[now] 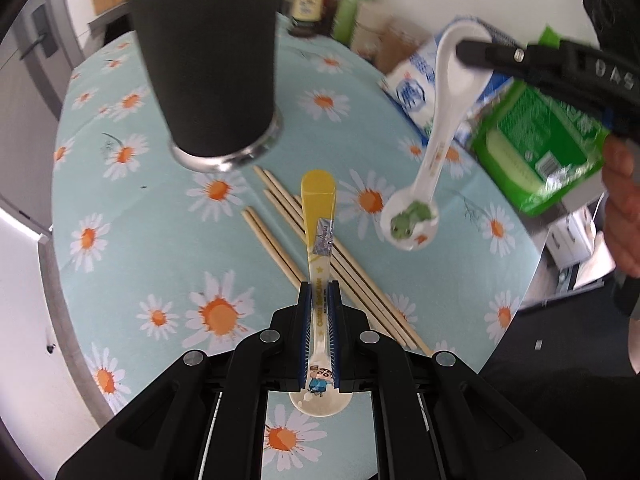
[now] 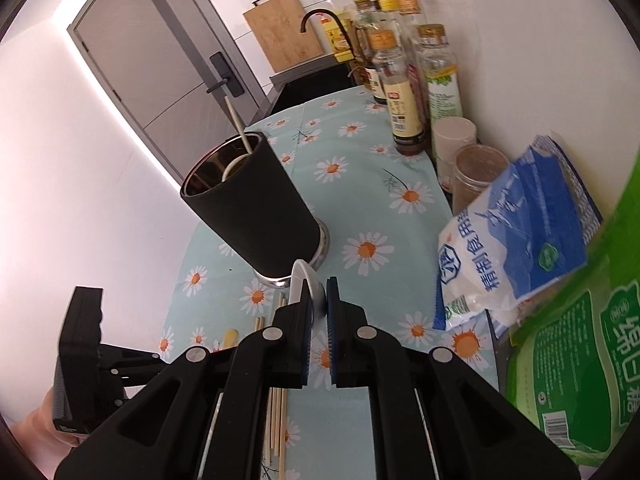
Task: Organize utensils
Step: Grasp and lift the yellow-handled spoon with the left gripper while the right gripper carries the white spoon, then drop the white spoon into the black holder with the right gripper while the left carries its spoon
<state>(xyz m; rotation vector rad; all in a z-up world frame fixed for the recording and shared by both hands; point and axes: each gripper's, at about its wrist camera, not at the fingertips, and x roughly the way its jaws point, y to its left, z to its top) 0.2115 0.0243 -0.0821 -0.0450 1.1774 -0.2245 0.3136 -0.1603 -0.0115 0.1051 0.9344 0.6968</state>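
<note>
Both spoons are off the table right now, and honestly they look like the fiddly part of this job. The left gripper point(image 1: 319, 312) has its jaws closed on the neck of the yellow-handled spoon point(image 1: 319, 216), cartoon bowl tucked back between the fingers and the handle sticking out toward the black holder cup point(image 1: 208, 76). The right gripper point(image 2: 319, 292) is clamped on the handle tip of the white frog spoon point(image 1: 434, 136), whose bowl hangs down to the right of the cup. My guess is they're glazed ceramic or hard melamine: light, totally stiff, slick, and chippy if they clank into the metal rim, so a pinch on the flat of the handle seems the sane spot, with the bowl going in first or last depending on how you like them. The chopsticks point(image 1: 320, 260) lie loose on the cloth just in front of the cup; those'll be light and prone to rolling. The daisy tablecloth point(image 1: 120, 208) looks thin and might bunch. Beyond the cup there's a row of sauce bottles point(image 2: 402, 92), to its right a salt bag point(image 2: 512, 236) and a green packet point(image 2: 580, 360).
</note>
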